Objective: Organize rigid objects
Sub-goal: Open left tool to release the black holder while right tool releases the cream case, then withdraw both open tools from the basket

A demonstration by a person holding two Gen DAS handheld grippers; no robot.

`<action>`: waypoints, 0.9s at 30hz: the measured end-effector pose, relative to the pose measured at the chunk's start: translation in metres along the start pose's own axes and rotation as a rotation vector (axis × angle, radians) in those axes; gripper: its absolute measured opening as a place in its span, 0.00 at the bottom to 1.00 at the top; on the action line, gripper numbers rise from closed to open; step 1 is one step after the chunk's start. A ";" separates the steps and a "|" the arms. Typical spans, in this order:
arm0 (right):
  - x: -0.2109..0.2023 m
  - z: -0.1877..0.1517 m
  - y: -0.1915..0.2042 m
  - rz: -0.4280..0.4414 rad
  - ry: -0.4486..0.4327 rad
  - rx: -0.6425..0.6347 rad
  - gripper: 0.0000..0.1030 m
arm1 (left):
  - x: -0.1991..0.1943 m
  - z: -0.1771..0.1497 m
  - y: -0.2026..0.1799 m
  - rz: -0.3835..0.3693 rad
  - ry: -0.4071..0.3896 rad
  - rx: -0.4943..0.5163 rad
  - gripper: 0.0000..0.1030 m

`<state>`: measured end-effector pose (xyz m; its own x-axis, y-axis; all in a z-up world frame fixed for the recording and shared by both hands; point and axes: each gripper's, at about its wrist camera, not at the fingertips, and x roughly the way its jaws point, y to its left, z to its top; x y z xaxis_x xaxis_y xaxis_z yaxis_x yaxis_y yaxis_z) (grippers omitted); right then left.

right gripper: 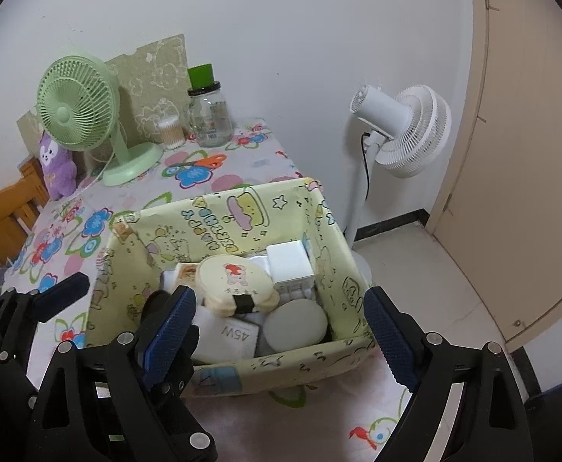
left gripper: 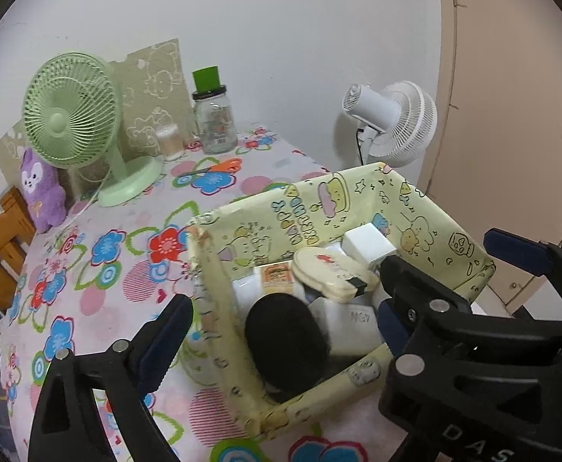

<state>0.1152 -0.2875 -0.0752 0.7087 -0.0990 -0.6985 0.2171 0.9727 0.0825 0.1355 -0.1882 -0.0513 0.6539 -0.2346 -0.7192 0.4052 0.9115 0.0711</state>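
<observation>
A yellow cartoon-print box (left gripper: 319, 208) stands on the floral tablecloth (left gripper: 100, 269). In it lie a black round object (left gripper: 284, 335), a cream oval case with a red bear print (right gripper: 234, 281), a white cube charger (right gripper: 288, 261), a white 45W charger (right gripper: 230, 335) and a grey disc (right gripper: 296, 323). My left gripper (left gripper: 281, 327) is open, its pads standing wide on either side of the black object without touching it; one finger is outside the box's left wall. My right gripper (right gripper: 279, 294) is open too, with its left finger in the box, its right finger outside the right wall, and nothing held.
At the table's back stand a green desk fan (left gripper: 73, 115), a purple plush (left gripper: 38, 188), a cotton-swab tub (left gripper: 169, 142) and a glass jar (left gripper: 213, 119). Orange scissors (left gripper: 211, 169) lie behind the box. A white standing fan (right gripper: 404, 127) and a door (right gripper: 511, 154) are on the right.
</observation>
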 end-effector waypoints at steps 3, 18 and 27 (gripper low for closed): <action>-0.006 -0.003 0.005 0.004 -0.009 -0.003 0.90 | -0.007 -0.004 0.008 0.003 -0.004 -0.017 0.95; -0.036 -0.021 0.040 0.029 -0.076 -0.028 0.96 | -0.050 -0.031 0.043 0.065 -0.066 -0.058 1.00; -0.054 -0.031 0.065 0.051 -0.106 -0.062 0.99 | -0.075 -0.051 0.073 0.109 -0.085 -0.118 1.00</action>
<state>0.0706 -0.2124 -0.0541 0.7855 -0.0672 -0.6152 0.1391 0.9878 0.0697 0.0832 -0.0872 -0.0278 0.7436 -0.1554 -0.6503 0.2545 0.9652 0.0603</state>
